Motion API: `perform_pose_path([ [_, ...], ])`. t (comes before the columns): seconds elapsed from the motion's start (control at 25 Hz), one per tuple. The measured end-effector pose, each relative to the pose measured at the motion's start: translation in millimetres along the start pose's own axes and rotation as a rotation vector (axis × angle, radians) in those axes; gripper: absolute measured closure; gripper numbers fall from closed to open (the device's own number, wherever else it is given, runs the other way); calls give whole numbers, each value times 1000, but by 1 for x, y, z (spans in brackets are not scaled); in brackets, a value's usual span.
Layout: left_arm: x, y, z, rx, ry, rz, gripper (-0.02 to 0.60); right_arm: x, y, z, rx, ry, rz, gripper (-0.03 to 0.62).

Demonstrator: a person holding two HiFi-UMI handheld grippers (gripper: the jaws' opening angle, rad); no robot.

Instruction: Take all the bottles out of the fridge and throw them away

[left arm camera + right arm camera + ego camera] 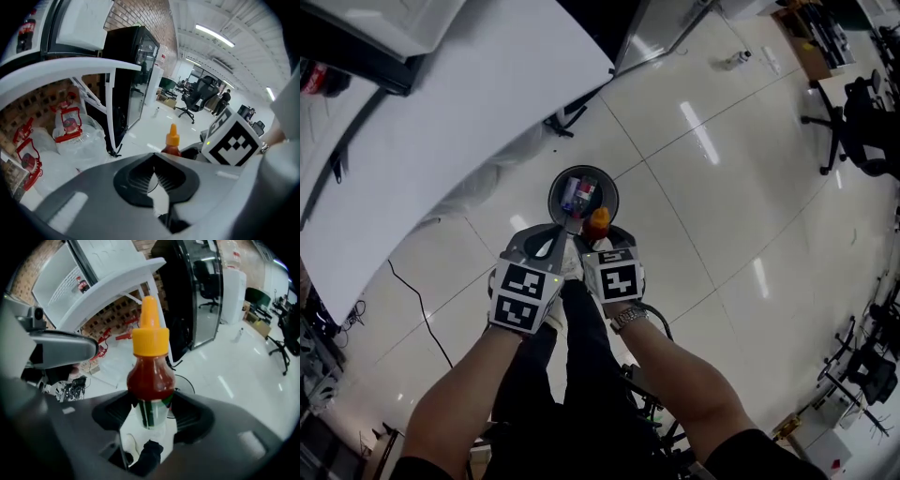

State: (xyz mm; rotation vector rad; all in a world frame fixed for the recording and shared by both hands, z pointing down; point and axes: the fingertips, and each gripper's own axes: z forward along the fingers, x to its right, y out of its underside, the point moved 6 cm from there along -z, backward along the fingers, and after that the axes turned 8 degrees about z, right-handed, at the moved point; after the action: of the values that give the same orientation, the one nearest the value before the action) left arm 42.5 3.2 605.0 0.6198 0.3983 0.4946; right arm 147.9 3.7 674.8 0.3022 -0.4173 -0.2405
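A sauce bottle (150, 380) with red contents and an orange-yellow cap stands upright between the jaws of my right gripper (151, 416), which is shut on its lower body. In the head view the bottle (597, 223) hangs just above the near rim of a round black bin (555, 192) on the floor, with other bottles inside. My left gripper (565, 228) is beside it on the left, its jaws closed tip to tip (153, 159) with nothing held. The white fridge door (487, 112) stands open at the upper left. A dark cola bottle (83, 285) remains on a fridge shelf.
A black glass-door cabinet (136, 70) stands past the fridge. Water jugs with red handles (70, 126) sit against the brick wall. A black cable (417, 300) runs over the tiled floor. Office chairs (853, 122) are at the far right. My legs are below the grippers.
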Motion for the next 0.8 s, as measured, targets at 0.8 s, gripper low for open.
perform_pose_path([
  [0.8,-7,63,66,-108,46,-51,578,55,42,108,-83,48,138,320],
])
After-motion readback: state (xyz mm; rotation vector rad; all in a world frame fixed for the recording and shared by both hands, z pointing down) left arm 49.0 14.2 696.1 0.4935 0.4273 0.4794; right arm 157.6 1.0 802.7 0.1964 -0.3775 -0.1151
